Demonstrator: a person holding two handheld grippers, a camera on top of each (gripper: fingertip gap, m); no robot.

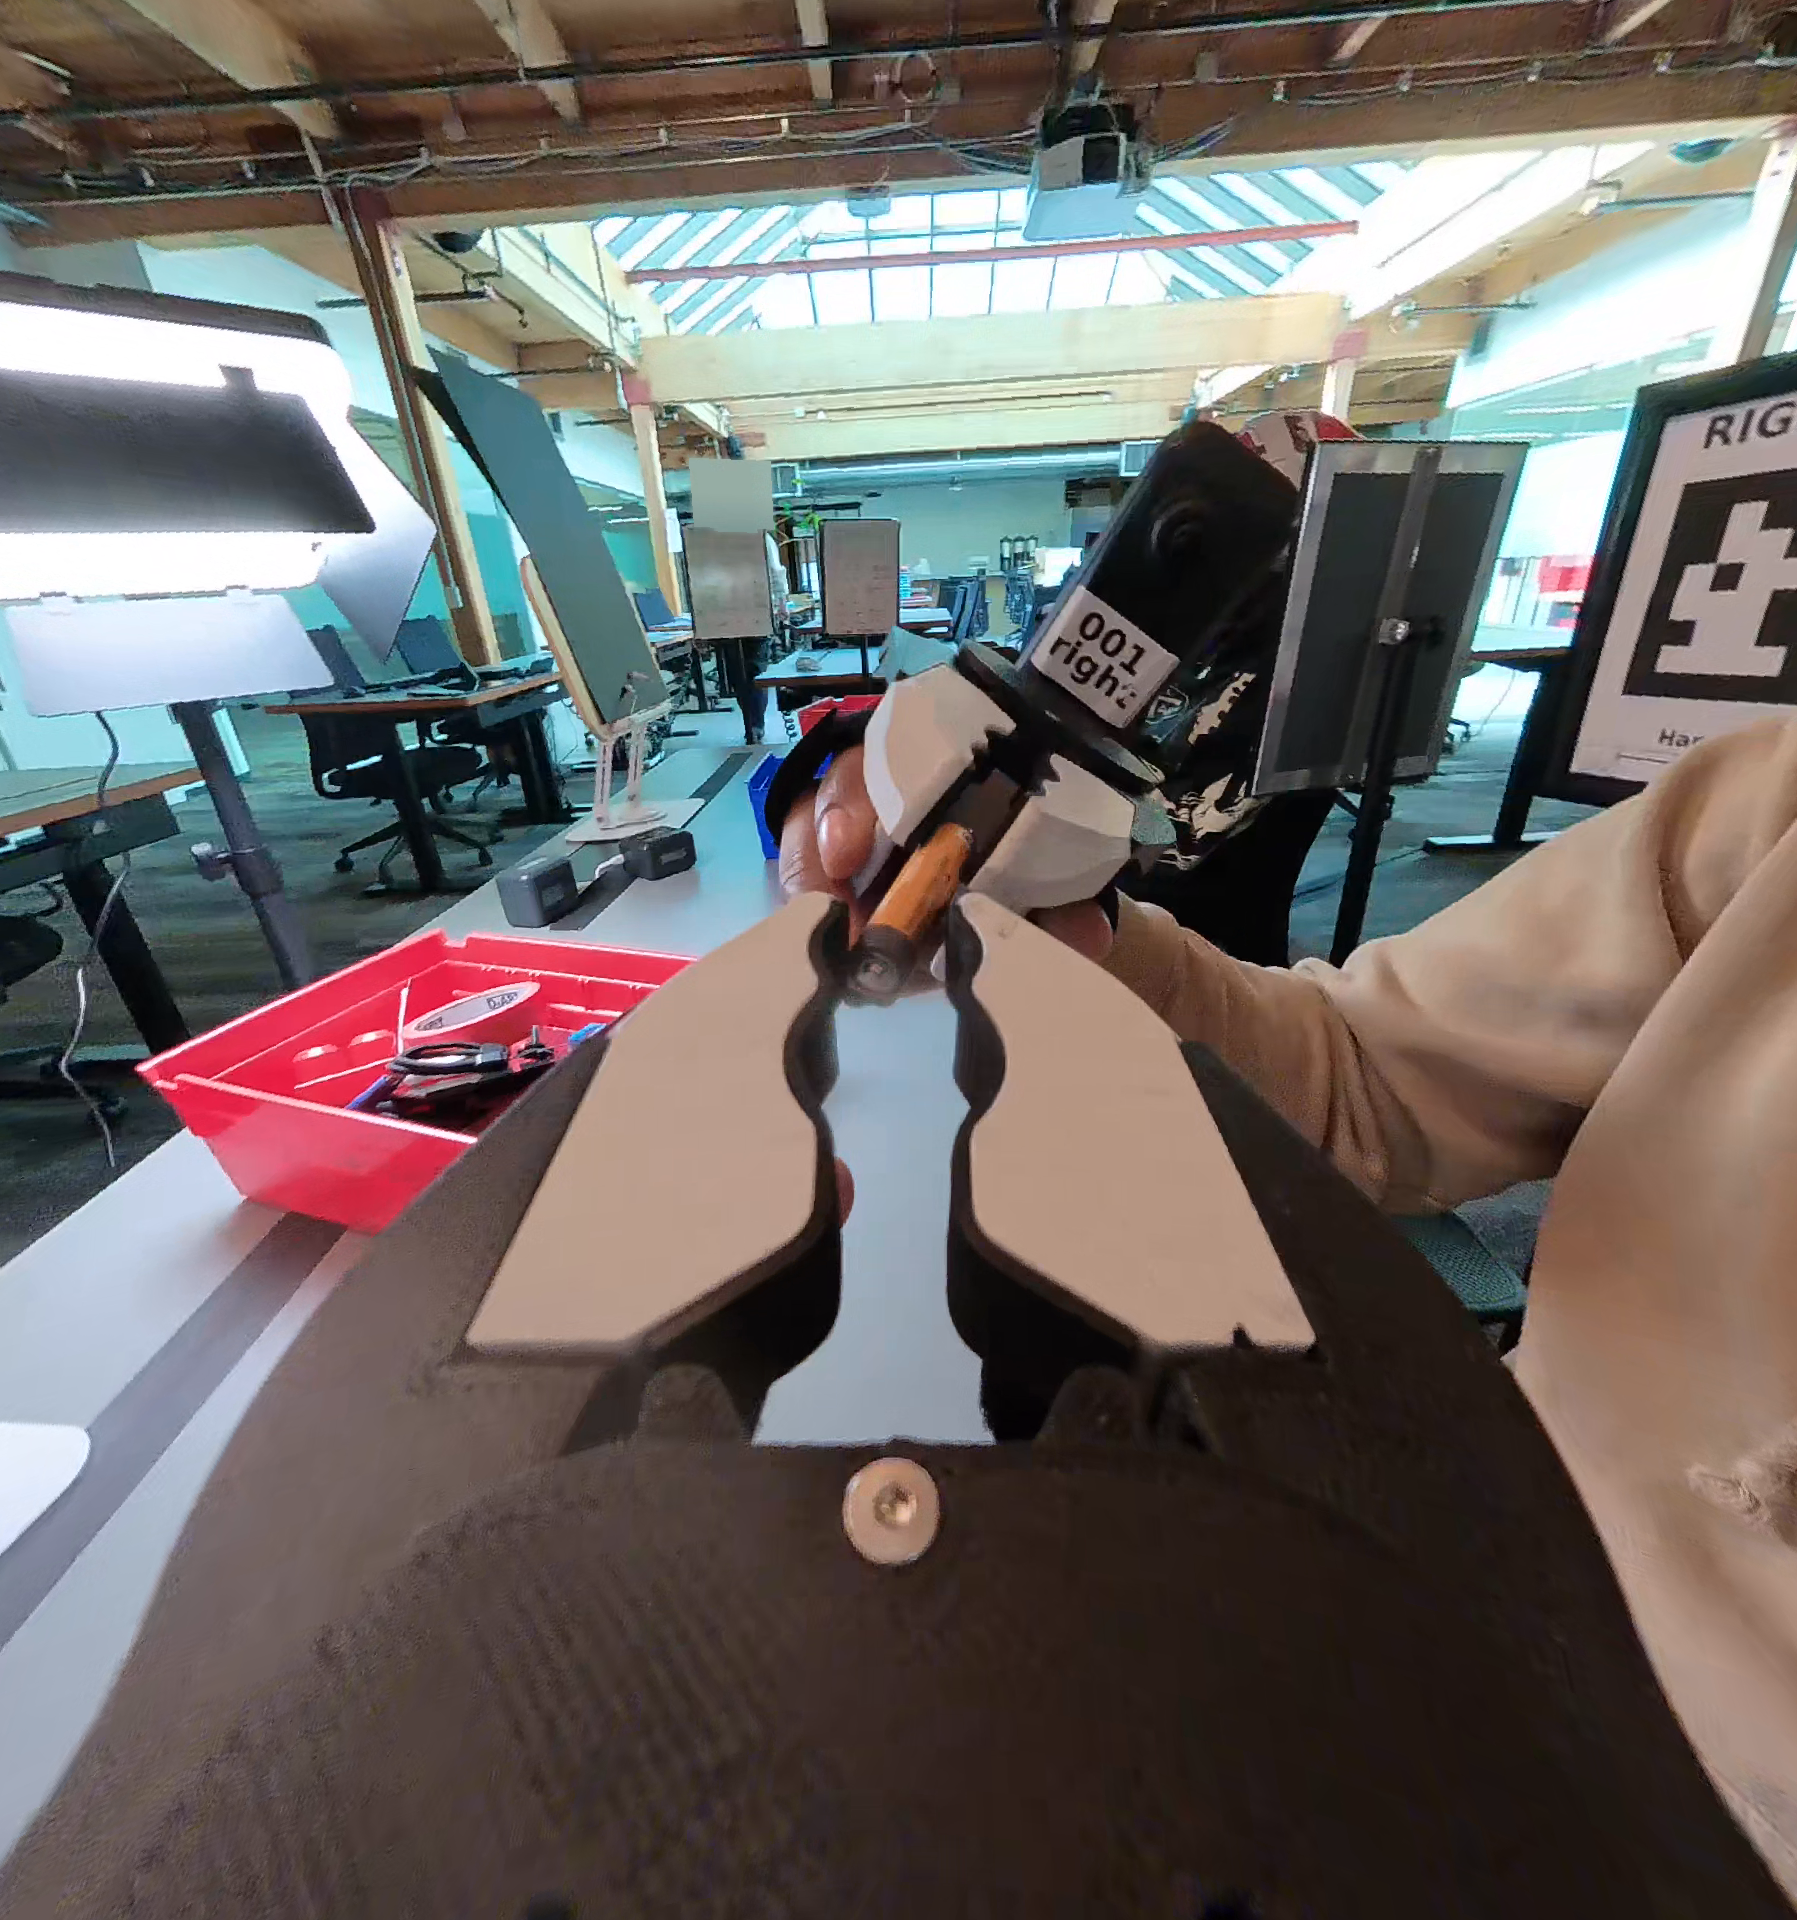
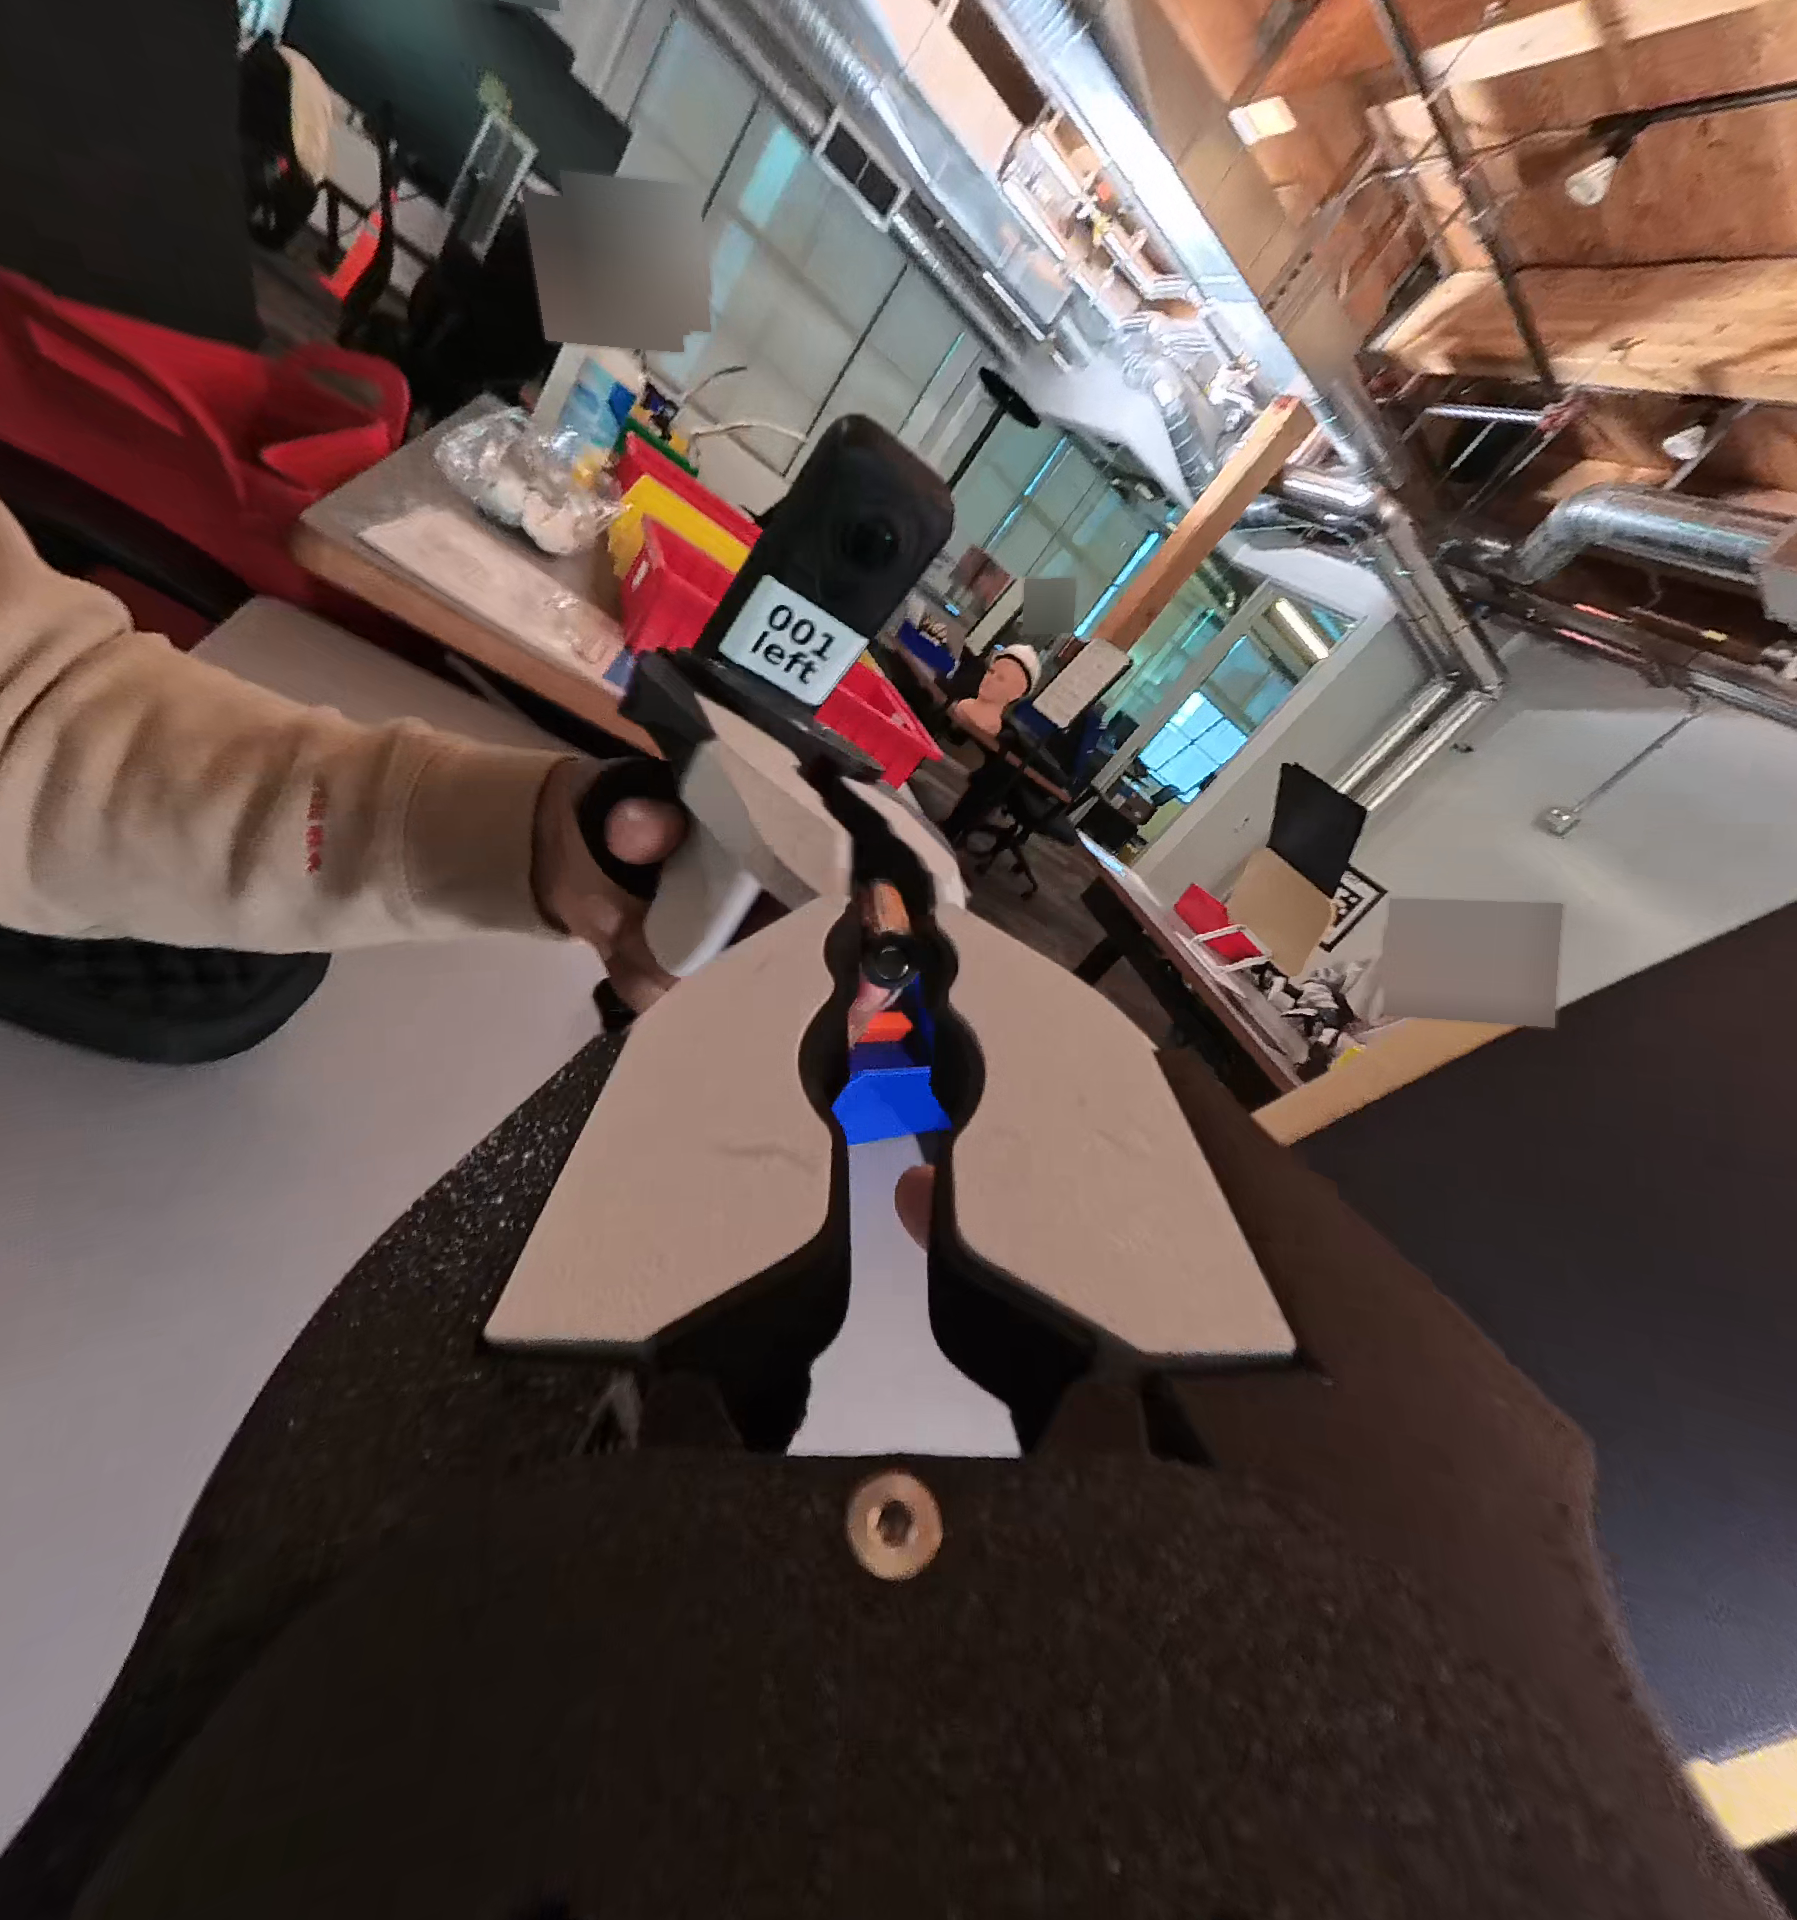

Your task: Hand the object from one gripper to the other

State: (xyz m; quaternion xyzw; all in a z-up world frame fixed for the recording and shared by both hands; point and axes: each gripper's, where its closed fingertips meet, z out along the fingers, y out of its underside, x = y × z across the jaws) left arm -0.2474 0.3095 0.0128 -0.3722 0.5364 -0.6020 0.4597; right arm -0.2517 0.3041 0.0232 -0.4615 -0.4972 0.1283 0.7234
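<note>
Nearest me, left gripper point(image 1: 889, 935) tips flank the battery's point(image 1: 909, 904) dark end, seemingly pinching it; right gripper point(image 1: 961, 842) clamps its orange body; only the left wrist view shows the red tray point(image 1: 281, 1132), the right a blue bin point(image 2: 889, 1107).

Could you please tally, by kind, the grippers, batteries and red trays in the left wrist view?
Grippers: 2 (left gripper, right gripper)
Battery: 1 (battery, orange and black, between the two grippers)
Red tray: 1 (red tray)
Total: 4
</note>
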